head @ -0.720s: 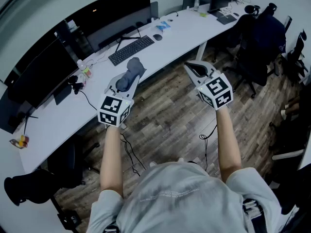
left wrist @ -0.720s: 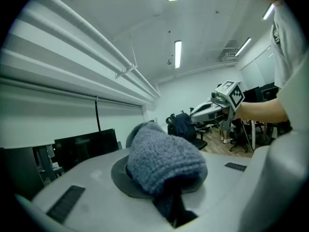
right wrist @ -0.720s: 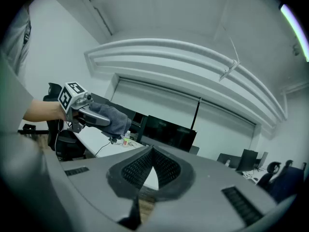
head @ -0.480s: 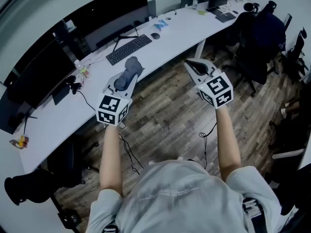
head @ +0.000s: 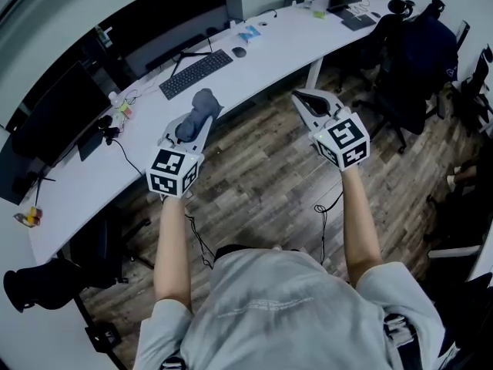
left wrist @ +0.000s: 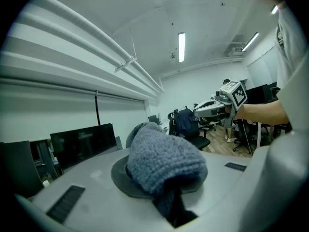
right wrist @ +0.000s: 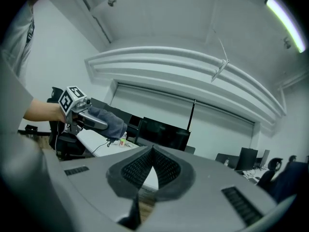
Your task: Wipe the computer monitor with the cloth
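Observation:
My left gripper [head: 202, 108] is shut on a grey fuzzy cloth [head: 196, 114], held over the floor just short of the long white desk [head: 100, 177]. In the left gripper view the cloth [left wrist: 161, 164] bulges out between the jaws. Dark monitors [head: 162, 18] stand in a row along the desk's far edge, with another monitor [head: 54, 114] to the left. My right gripper [head: 304, 99] is shut with nothing in it, held over the wooden floor to the right; its ribbed pads [right wrist: 166, 168] meet in the right gripper view, where the left gripper and cloth [right wrist: 108, 121] show at the left.
A black keyboard [head: 195, 73] and a mouse [head: 239, 51] lie on the desk before the monitors. Cables [head: 127, 156] trail over the desk. Office chairs [head: 408, 60] with dark coats stand at the right. A black chair [head: 38, 284] sits at the lower left.
Both grippers stay shut and hold their pose. The view has shifted, so the desk and monitors sit a little higher and further left, and the left gripper has drifted slightly left.

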{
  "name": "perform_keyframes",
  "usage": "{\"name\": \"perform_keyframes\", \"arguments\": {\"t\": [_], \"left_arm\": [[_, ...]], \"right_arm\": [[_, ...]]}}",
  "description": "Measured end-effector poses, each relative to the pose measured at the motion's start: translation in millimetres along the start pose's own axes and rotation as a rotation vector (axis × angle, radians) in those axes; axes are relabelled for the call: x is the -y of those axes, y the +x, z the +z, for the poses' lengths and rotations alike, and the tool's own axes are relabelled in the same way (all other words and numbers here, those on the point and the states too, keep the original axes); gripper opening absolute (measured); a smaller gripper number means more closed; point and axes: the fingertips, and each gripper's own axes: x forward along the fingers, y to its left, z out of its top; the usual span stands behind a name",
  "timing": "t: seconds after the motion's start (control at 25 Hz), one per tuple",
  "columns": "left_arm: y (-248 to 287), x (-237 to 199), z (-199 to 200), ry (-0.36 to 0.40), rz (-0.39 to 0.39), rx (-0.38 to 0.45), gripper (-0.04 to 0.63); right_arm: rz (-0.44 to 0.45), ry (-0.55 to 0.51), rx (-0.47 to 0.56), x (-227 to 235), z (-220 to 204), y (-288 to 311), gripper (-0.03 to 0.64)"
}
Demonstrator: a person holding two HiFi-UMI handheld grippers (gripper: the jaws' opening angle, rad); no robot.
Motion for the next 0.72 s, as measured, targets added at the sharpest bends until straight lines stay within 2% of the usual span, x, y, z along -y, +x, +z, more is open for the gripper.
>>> {"name": "perform_keyframes", "arguments": {"t": [0.12, 0.32, 0.56, 0.72], "left_arm": [[11.2, 12.0, 3.6, 0.003, 0.016, -0.006, 0.051], [33.1, 16.2, 5.9, 0.005, 0.020, -0.024, 0.051], [59.4, -2.1, -5.9, -0.021, 0.019, -0.037, 0.051], [87.0, -29.7, -18.0, -0.037, 0.015, -0.032, 0.051]], "right_arm": [[0.016, -0.016, -0.024, 11.7, -17.0, -7.4, 0.000], [0.023, 0.024, -0.042, 33.4, -38.0, -8.0, 0.000], [0.025, 0.041, -0.056, 54.0, -50.9, 15.9, 0.000], [0.020, 0.031, -0.071, 70.3, -58.3, 47.5, 0.000]]}}
